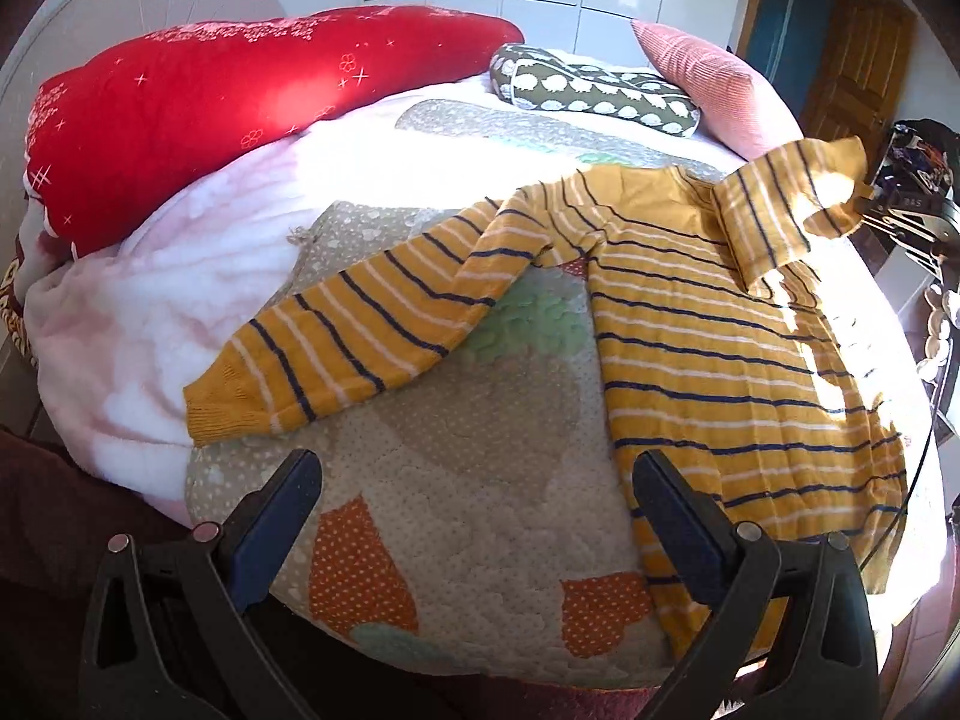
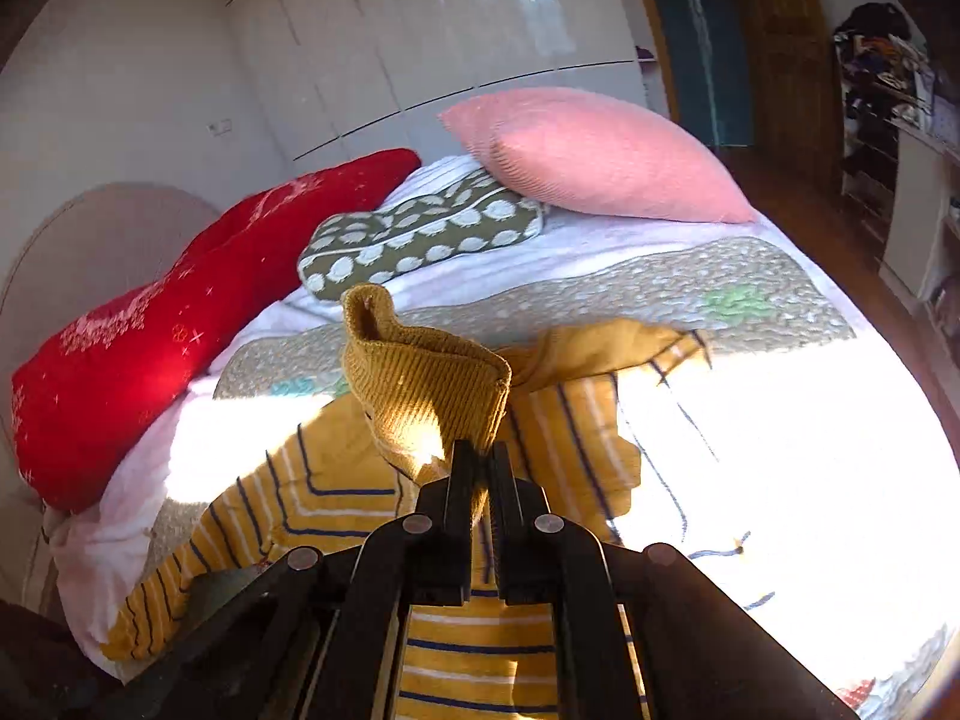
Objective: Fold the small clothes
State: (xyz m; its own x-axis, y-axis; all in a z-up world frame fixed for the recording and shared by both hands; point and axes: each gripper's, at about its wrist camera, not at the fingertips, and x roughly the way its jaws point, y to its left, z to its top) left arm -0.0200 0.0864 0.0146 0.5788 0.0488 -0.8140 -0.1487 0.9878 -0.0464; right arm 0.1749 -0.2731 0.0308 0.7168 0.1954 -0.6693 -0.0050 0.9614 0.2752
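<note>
A small mustard-yellow sweater (image 1: 738, 360) with navy and white stripes lies spread on a patterned quilt (image 1: 468, 480) on a bed. Its left sleeve (image 1: 336, 348) stretches out flat to the left. My left gripper (image 1: 474, 516) is open and empty, low over the quilt between that sleeve's cuff and the sweater's hem. My right gripper (image 2: 480, 462) is shut on the right sleeve's ribbed cuff (image 2: 420, 384) and holds it lifted above the sweater's body (image 2: 480, 648). The raised sleeve (image 1: 786, 204) and the right gripper (image 1: 864, 195) also show in the left wrist view.
A red pillow (image 1: 210, 114), a green patterned cushion (image 1: 594, 90) and a pink pillow (image 1: 714, 84) lie at the bed's head. A pink fleece blanket (image 1: 150, 324) sits left of the quilt. Cluttered shelves (image 2: 894, 120) and a wooden door (image 2: 780, 48) stand to the right.
</note>
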